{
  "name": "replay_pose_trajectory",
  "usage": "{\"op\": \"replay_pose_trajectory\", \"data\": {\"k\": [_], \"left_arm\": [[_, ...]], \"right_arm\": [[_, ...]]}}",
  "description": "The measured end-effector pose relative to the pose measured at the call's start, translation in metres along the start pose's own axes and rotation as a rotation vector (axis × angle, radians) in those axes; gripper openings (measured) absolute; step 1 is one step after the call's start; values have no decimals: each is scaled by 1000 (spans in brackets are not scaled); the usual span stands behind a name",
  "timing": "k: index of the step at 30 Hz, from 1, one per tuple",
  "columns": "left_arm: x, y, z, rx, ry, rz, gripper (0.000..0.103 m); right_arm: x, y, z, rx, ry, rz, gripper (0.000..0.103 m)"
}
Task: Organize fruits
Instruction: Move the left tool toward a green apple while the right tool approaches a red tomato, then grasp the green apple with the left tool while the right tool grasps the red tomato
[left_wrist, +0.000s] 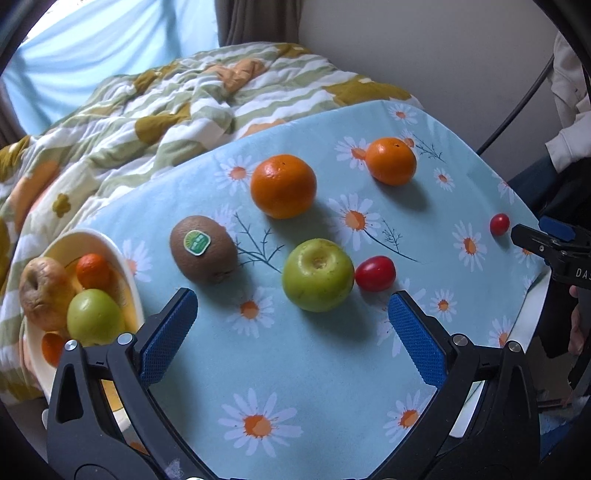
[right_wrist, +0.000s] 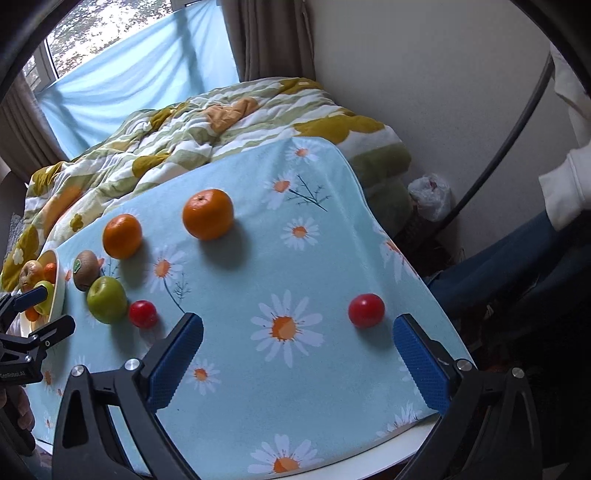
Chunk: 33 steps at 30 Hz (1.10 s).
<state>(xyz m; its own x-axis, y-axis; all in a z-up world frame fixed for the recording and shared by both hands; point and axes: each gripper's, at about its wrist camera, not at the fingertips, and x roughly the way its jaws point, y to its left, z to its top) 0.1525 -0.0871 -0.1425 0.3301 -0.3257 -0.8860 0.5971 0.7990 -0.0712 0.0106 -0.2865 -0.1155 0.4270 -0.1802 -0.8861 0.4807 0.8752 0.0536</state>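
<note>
Both tongs spread wide and carrying nothing, six fruits left on the cloth!

Far left, the bowl (left_wrist: 125, 266) already holds several fruits. Next comes the kiwi (left_wrist: 203, 249), then the green apple (left_wrist: 317, 275) with a cherry tomato (left_wrist: 375, 273) just beside it, two oranges (left_wrist: 283, 185) behind. The left gripper (left_wrist: 291, 332) hangs released near the apple, likely its next pick: close around it, then carry it left to the bowl. Far right, the right gripper (right_wrist: 299, 354), also released, hovers near the lone tomato (right_wrist: 366, 310).
</note>
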Motion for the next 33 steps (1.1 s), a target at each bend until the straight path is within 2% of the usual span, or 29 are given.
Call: {"op": "replay_pose_trajectory", "data": {"k": [6, 10, 18, 20, 21, 24, 26, 27, 33], "left_arm": [[25, -7, 4, 15, 46, -27, 103], [37, -7, 5, 17, 79, -42, 90], [53, -8, 7, 9, 104, -41, 79], [55, -7, 8, 5, 109, -48, 72], [56, -8, 8, 4, 113, -59, 66], [60, -12, 9, 21, 116, -72, 59], [60, -18, 10, 51, 111, -50, 59], [60, -19, 10, 61, 112, -43, 59], [59, -18, 9, 54, 110, -40, 59]], "right_arm": [[14, -16, -16, 55, 21, -15, 101], [23, -19, -19, 58, 31, -22, 97], [36, -21, -17, 51, 31, -67, 93], [39, -20, -16, 51, 34, -91, 86], [40, -19, -15, 54, 35, -106, 85], [44, -21, -11, 71, 26, -120, 85], [46, -20, -9, 73, 26, -125, 80], [48, -20, -8, 70, 28, -134, 73], [55, -22, -5, 68, 29, -150, 64]]}}
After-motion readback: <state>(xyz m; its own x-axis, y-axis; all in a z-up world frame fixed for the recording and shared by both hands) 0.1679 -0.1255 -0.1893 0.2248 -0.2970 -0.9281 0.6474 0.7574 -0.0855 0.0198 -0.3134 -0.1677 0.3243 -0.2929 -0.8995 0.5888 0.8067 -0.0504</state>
